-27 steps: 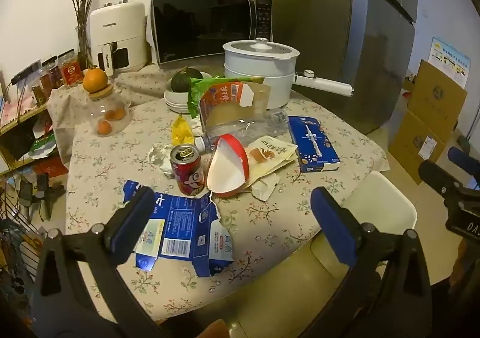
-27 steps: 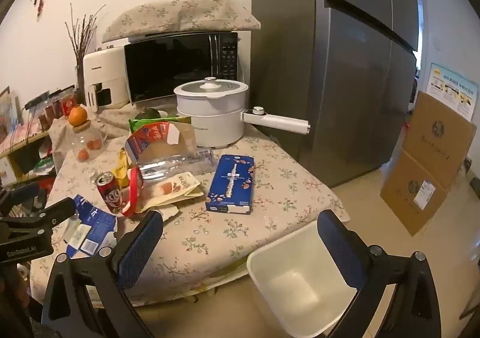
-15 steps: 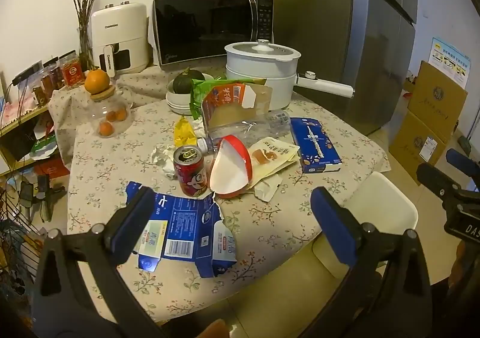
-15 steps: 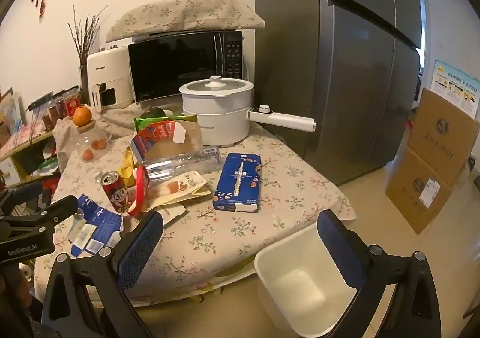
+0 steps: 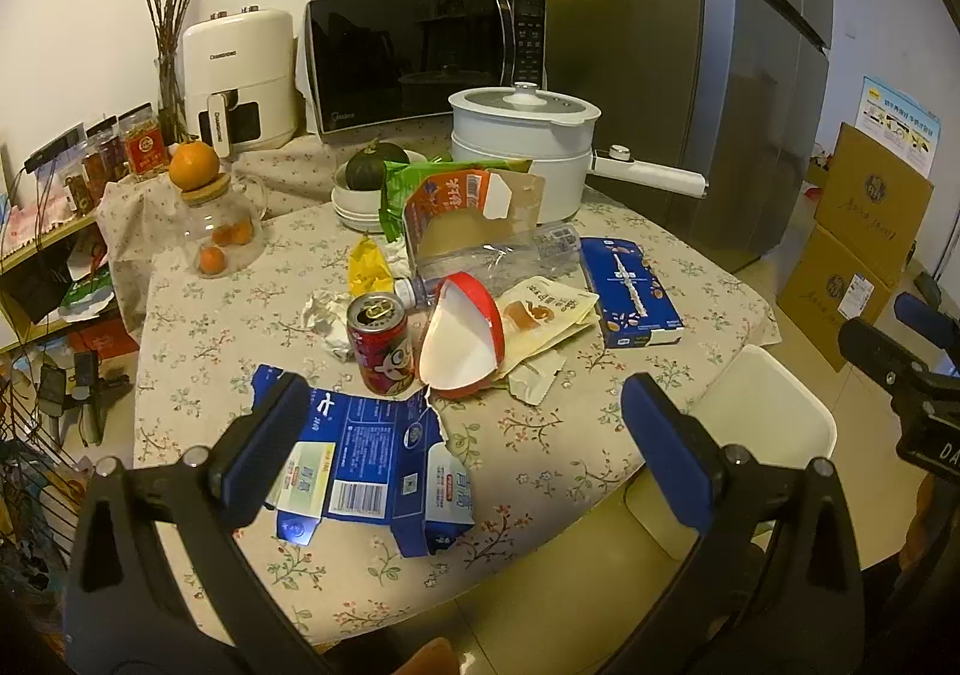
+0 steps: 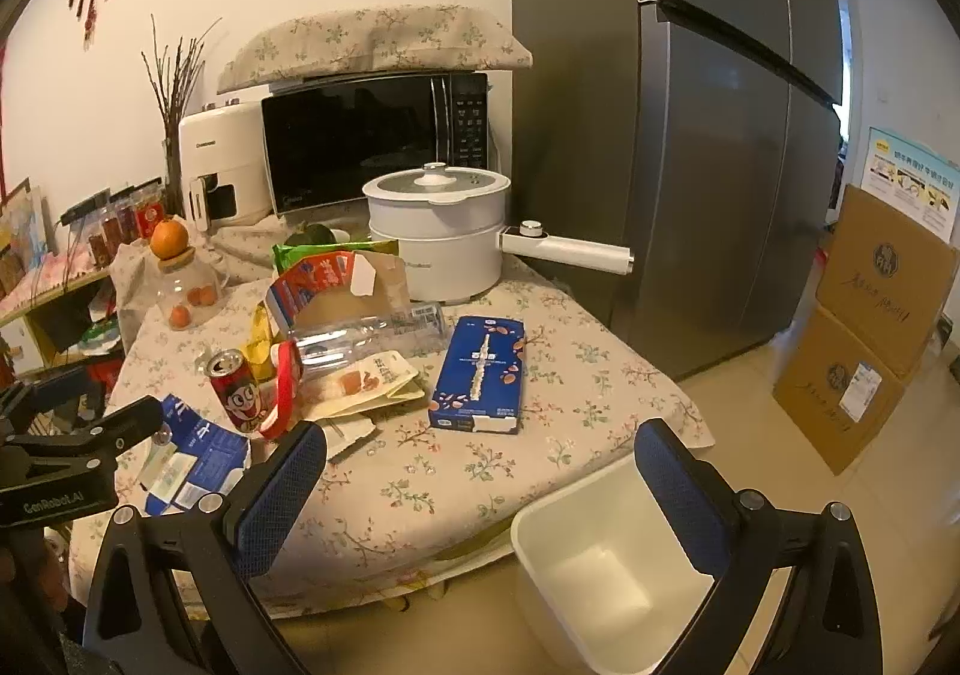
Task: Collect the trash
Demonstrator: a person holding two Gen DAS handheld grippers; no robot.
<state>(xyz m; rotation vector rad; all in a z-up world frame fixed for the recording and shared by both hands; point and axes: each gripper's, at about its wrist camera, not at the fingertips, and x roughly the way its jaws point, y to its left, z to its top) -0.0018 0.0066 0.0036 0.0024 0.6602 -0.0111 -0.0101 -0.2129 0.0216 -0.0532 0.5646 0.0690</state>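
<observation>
Blue-padded left claw (image 5: pixel 462 429) and right claw (image 6: pixel 480 486) are held apart and empty before the table (image 6: pixel 576 375), where a flattened blue carton (image 5: pixel 372 471), red can (image 5: pixel 382 345) and wrappers are scattered, a white bin (image 6: pixel 600 573) beside it.

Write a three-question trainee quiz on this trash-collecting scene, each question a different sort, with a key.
1. True or false: the left gripper is shut on the red can.
2. Multiple choice: the white bin stands A) on the table, B) on the floor beside the table, C) on the microwave.
3. Fill in: the torn blue carton lies flat at the table's near edge, just in front of the red ____.

Key:
1. False; both the left gripper and the right gripper are open and empty.
2. B
3. can
</observation>
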